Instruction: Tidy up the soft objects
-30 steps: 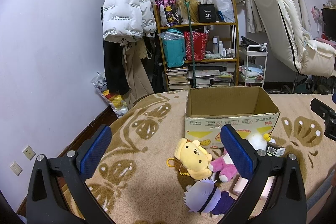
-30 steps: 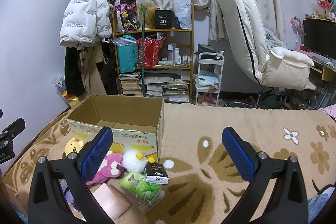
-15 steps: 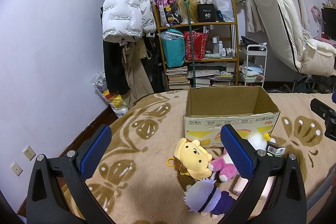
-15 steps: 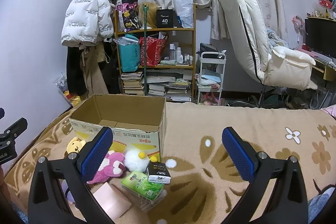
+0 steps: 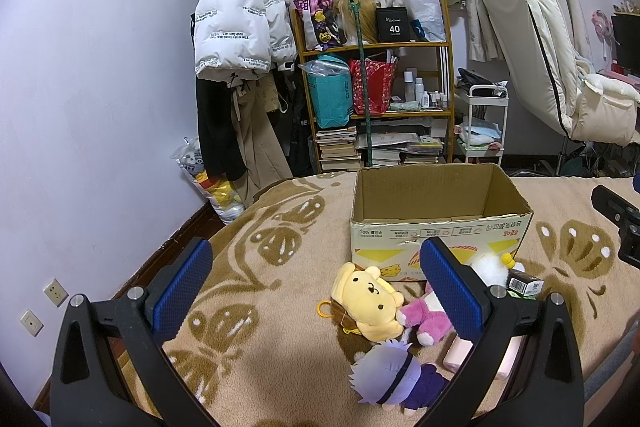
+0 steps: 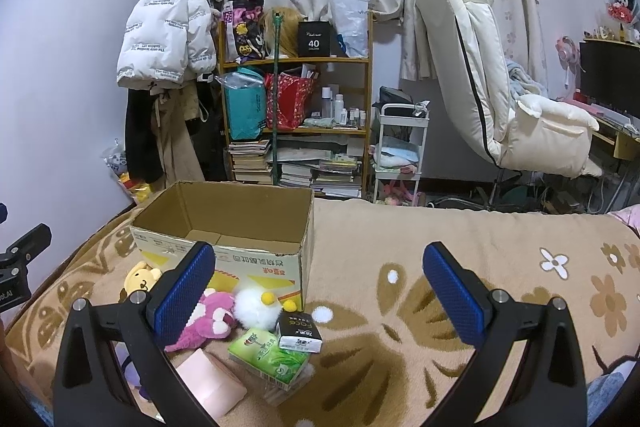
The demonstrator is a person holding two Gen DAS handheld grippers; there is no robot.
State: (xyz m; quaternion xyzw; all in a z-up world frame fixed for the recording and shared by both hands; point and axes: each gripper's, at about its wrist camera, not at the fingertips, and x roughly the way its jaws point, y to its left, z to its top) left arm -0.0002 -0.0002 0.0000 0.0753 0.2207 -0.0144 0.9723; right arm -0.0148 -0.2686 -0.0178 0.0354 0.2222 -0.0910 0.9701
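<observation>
Two grippers, left gripper (image 5: pixel 316 281) and right gripper (image 6: pixel 320 285), jaws wide apart, empty, above the bed; left unmoved since a second ago, right view shifted slightly. No toy lifted yet, so sorting likely still to start. Yellow bear plush (image 5: pixel 370 297), pink plush (image 6: pixel 208 319), white fluffy plush (image 6: pixel 256 309) lying before open cardboard box (image 6: pixel 240 223). Beige patterned bed blanket (image 6: pixel 400 247); cluttered shelf (image 6: pixel 296 123), curtains behind.
</observation>
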